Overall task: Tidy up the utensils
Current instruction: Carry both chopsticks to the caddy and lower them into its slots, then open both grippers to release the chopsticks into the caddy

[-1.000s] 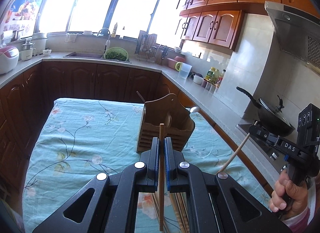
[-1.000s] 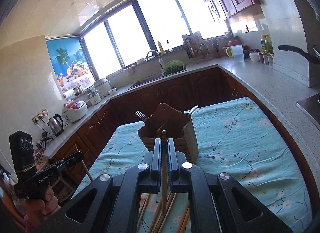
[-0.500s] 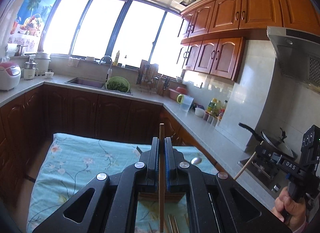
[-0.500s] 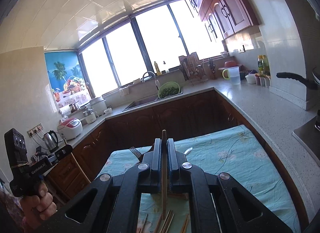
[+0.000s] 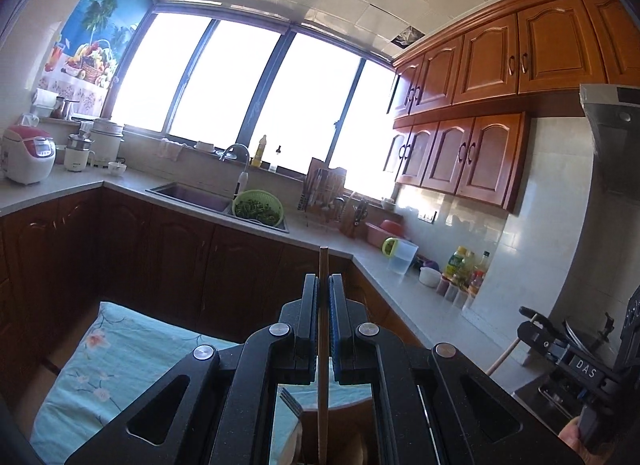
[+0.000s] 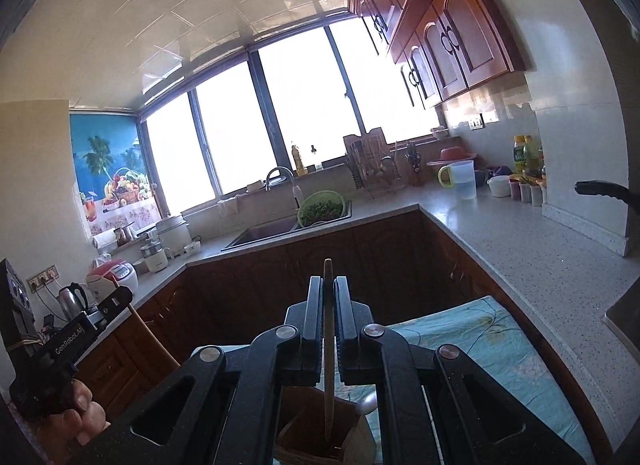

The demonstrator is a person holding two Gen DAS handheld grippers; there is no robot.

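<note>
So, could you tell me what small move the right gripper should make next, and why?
Probably lower it: the right gripper is shut on a chopstick whose lower end hangs just inside the wooden holder, so easing down should seat it before letting go.

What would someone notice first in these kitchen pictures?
Probably the left hand-held gripper, low in the middle of its view, shut on a chopstick standing upright above a wooden utensil holder. The right hand-held gripper pinches a second chopstick the same way. Behind them, the bright window glows over the sink.
</note>
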